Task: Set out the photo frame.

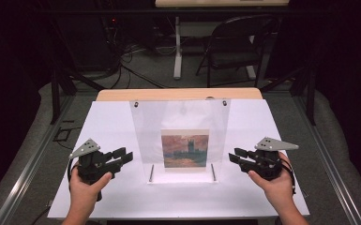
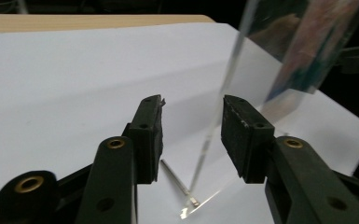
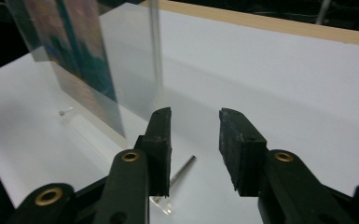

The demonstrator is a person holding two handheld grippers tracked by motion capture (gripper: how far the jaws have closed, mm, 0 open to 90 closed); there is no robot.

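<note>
On the white worktop (image 1: 112, 126) a clear acrylic frame (image 1: 180, 117) stands upright at the centre, leaning slightly back, with a painted picture (image 1: 185, 148) inside. The left tool (image 1: 122, 155) and the right tool (image 1: 236, 156) flank its lower side edges, each part open and gripping nothing. In the left gripper view the frame's edge runs between the jaws without touching them. To do this step well, both hands should close evenly on opposite edges, low down, so the frame stays balanced.
</note>
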